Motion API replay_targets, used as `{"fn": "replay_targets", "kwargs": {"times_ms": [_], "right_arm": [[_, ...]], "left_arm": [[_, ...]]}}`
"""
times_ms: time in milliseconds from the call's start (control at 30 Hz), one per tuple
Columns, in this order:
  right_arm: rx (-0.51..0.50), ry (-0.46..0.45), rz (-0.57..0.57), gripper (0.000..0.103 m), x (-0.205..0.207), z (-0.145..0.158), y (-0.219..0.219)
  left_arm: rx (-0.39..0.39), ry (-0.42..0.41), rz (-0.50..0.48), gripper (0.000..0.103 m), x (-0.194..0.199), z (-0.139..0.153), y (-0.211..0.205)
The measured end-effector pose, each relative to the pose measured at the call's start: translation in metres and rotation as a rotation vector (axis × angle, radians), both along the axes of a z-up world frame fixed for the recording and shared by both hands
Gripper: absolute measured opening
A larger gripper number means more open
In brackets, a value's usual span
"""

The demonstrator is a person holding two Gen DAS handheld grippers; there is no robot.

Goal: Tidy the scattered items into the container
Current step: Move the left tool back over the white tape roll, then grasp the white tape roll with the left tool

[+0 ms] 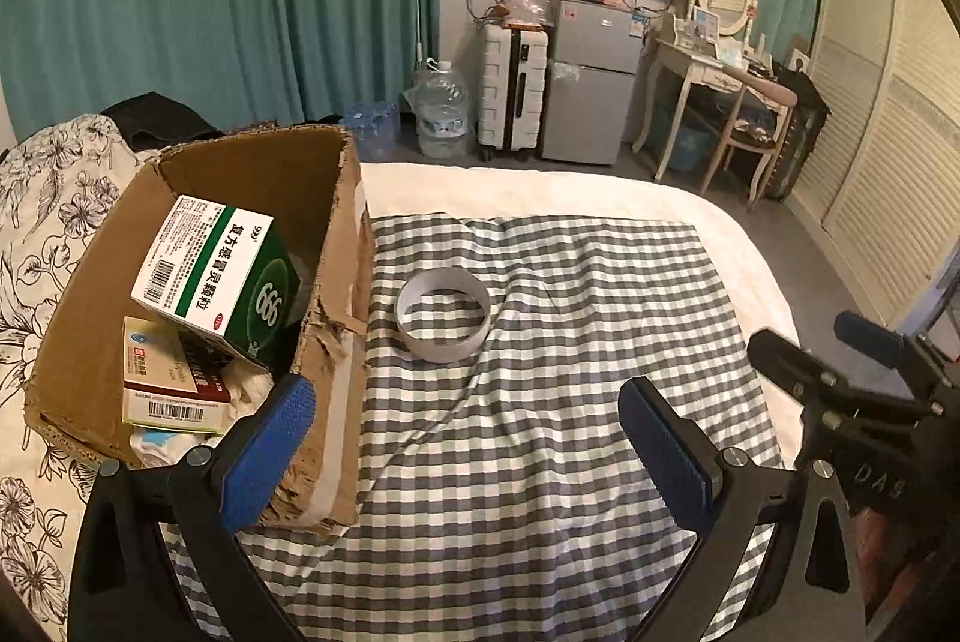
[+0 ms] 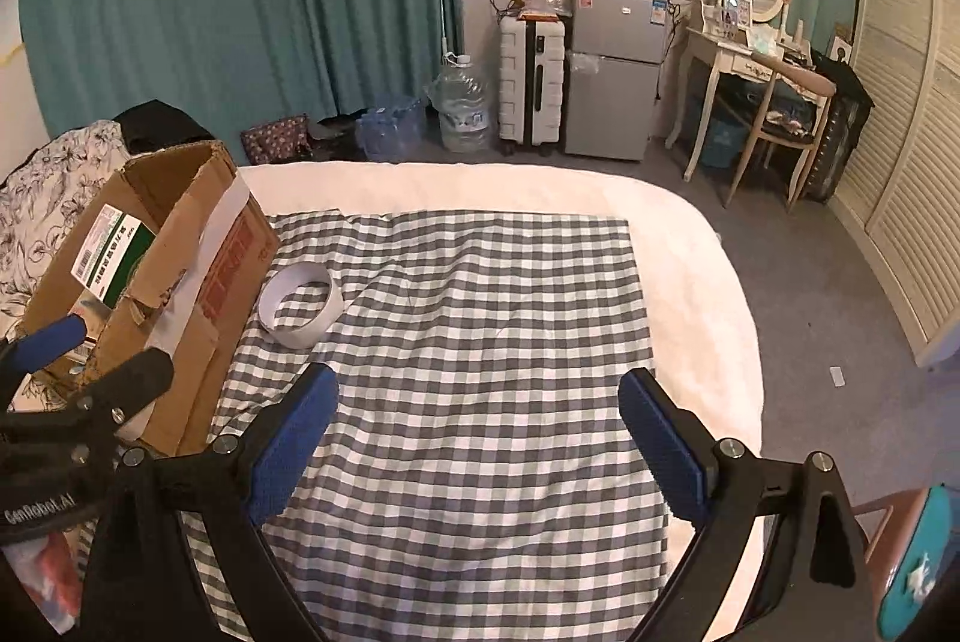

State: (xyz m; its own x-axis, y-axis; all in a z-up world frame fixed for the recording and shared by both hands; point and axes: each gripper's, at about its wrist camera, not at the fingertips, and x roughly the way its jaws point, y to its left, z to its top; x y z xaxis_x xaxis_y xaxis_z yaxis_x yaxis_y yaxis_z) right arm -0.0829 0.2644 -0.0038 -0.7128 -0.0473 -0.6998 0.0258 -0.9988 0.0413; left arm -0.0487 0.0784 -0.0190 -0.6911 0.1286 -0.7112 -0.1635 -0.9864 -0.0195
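Cardboard box torn-edged, round white tape ring beside it

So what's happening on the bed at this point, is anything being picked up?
Nothing is being held right now. A person has a tool in each hand, and both the left tool and the right tool are open and empty above the checked cloth. The cardboard box already holds a green and white medicine box and a few other packets. A white tape roll lies on the cloth just beside the box; it is the only loose item visible.
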Motion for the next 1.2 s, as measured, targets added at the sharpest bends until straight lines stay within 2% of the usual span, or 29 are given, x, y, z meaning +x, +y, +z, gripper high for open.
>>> {"fn": "replay_targets", "kwargs": {"times_ms": [233,467,733,900,1033,1200], "right_arm": [[-0.038,0.026,-0.045,0.095,0.008,0.018,0.023],[-0.118,0.042,-0.113,0.095,0.011,0.023,0.056],[-0.182,0.035,-0.128,0.095,0.007,0.015,0.075],[-0.212,0.014,-0.137,0.095,-0.001,0.005,0.081],[-0.222,0.005,-0.137,0.095,-0.004,-0.001,0.084],[-0.241,-0.015,-0.132,0.095,-0.010,-0.009,0.087]], "left_arm": [[-0.013,-0.024,0.019,0.103,0.008,-0.008,0.017],[-0.054,-0.059,0.063,0.103,0.002,-0.051,0.047],[-0.072,-0.059,0.139,0.103,-0.048,-0.091,0.049],[-0.019,-0.093,0.274,0.103,-0.090,-0.116,0.032],[-0.061,-0.055,0.315,0.103,-0.111,-0.128,0.039],[-0.119,-0.059,0.347,0.103,-0.143,-0.146,0.041]]}}
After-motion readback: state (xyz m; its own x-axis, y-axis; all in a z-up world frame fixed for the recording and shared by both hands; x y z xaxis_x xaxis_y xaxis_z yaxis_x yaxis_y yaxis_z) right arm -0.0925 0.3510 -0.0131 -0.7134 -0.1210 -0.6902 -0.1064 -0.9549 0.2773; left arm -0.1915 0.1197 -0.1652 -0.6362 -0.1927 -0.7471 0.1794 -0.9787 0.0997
